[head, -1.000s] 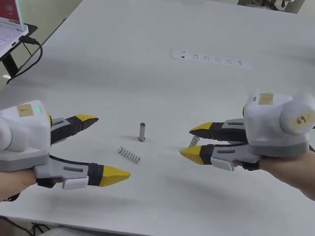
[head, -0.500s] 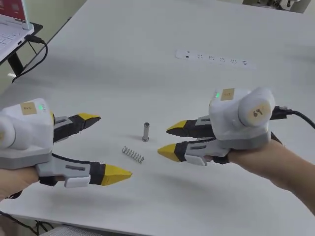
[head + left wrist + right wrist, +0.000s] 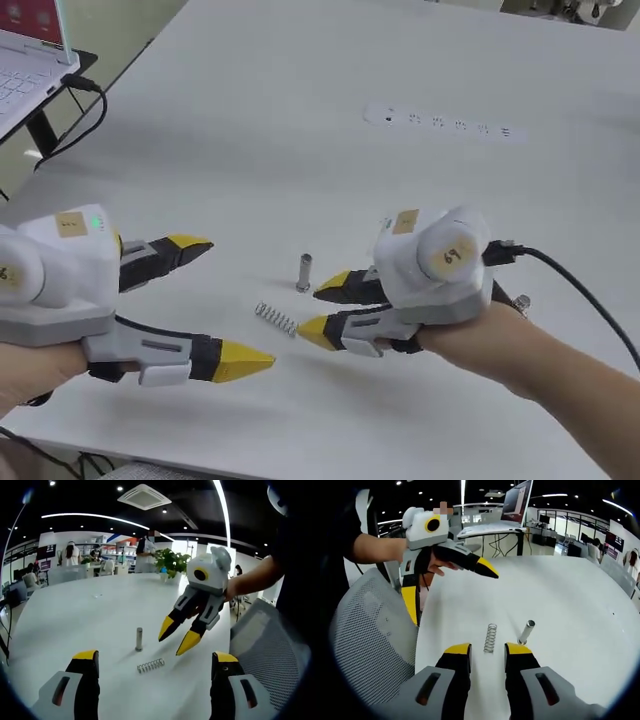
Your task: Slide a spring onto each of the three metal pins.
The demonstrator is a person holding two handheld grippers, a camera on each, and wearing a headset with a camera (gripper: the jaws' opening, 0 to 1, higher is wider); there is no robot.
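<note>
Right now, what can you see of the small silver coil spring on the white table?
The small silver coil spring is thin bare metal wire, openly wound, looking undeformed. It lies flat on its side on the white table, touched by nothing, near the short upright metal pin but apart from it. The right gripper, yellow tips slightly parted, points at it from close by.

**Matching white-and-grey grippers, yellow-tipped**

The left gripper (image 3: 238, 300) and right gripper (image 3: 310, 311) share one build. Each has a rounded white housing over a grey lower shell, and black jaws with grey inset plates and pointed yellow tips. Each carries a tan square sticker on top, and a green light (image 3: 97, 223) glows beside the left one's. The right's round knob (image 3: 452, 250) bears a yellow label handwritten "69", and a black cable (image 3: 570, 285) leaves its rear. In the left gripper view, the person wears what seems a dark short sleeve (image 3: 287, 550).
</note>
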